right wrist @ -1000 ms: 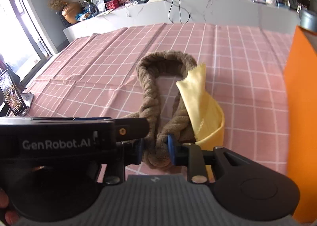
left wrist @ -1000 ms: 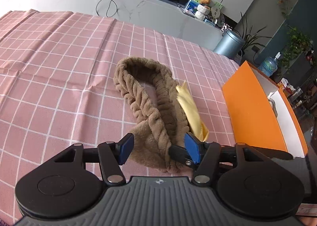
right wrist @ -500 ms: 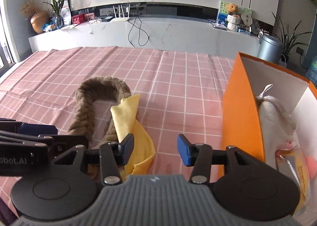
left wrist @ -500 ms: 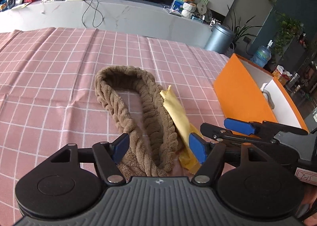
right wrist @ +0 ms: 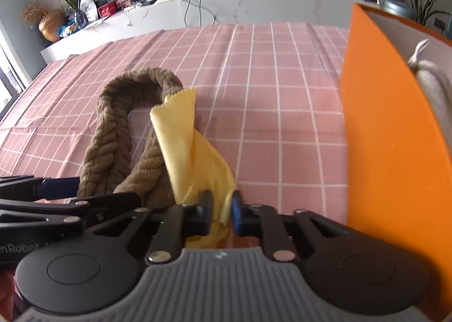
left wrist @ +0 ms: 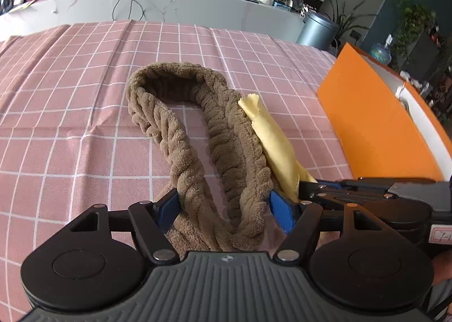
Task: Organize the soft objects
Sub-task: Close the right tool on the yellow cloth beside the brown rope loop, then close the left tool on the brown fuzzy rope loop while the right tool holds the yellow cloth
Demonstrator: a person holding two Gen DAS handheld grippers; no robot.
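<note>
A brown braided plush headband (left wrist: 214, 135) lies in a loop on the pink checked tablecloth (left wrist: 70, 124). A yellow cloth (left wrist: 275, 144) leans against its right side. My left gripper (left wrist: 224, 205) is open, its blue pads on either side of the headband's near end. My right gripper (right wrist: 221, 209) is shut on the near edge of the yellow cloth (right wrist: 183, 138); the headband (right wrist: 113, 135) lies just left of it. The right gripper also shows in the left wrist view (left wrist: 367, 189), beside the left one.
An orange box (right wrist: 389, 152) stands open on the right, with a white soft bag (right wrist: 432, 79) inside; it also shows in the left wrist view (left wrist: 375, 124). A white counter (left wrist: 169, 3) runs behind the table.
My right gripper has moved left onto the yellow cloth and closed on it. My left gripper has come forward so its open pads sit around the headband's near end.
</note>
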